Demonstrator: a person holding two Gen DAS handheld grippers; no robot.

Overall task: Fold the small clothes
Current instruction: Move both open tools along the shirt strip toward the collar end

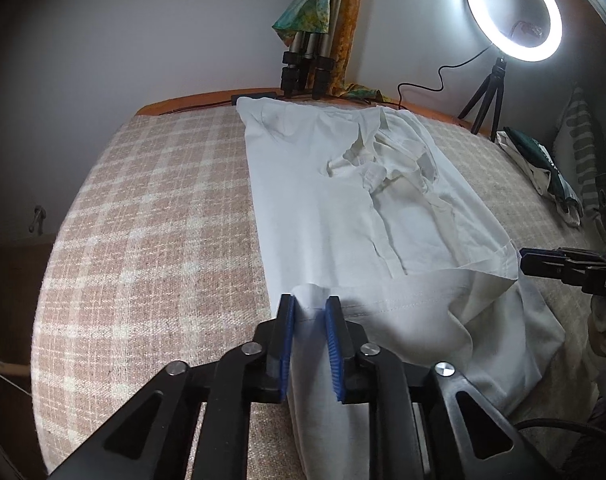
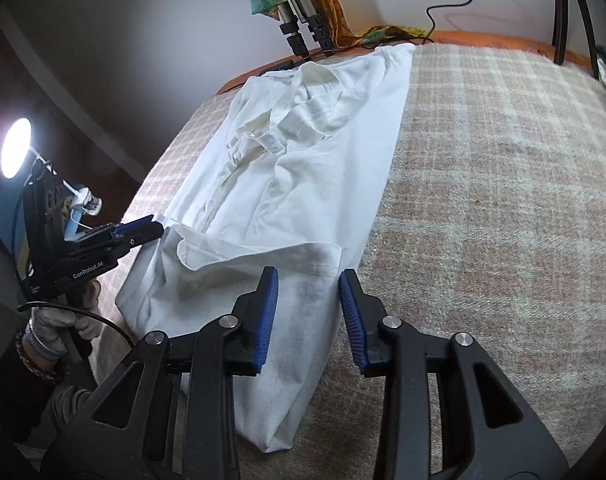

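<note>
A white collared shirt (image 1: 343,208) lies lengthwise on the checked blanket (image 1: 163,200), collar toward the far end, its near hem partly folded back. In the left wrist view my left gripper (image 1: 310,300) is shut on a raised pinch of the shirt's near left edge, cloth squeezed between the blue pads. The right wrist view shows that same left gripper (image 2: 157,229) at the shirt's (image 2: 303,160) left side. My right gripper (image 2: 307,274) hovers over the near right edge with its pads apart, the cloth lying under the gap and untouched. Its tip (image 1: 523,258) shows beside the folded hem corner.
A lit ring light (image 1: 513,12) on a small tripod stands at the far right corner, its cable trailing along the back edge. Folded tripod legs (image 1: 303,64) with colourful cloth lean at the back wall. A patterned bag (image 1: 543,168) lies at the right. A gloved hand (image 2: 47,328) holds the left gripper.
</note>
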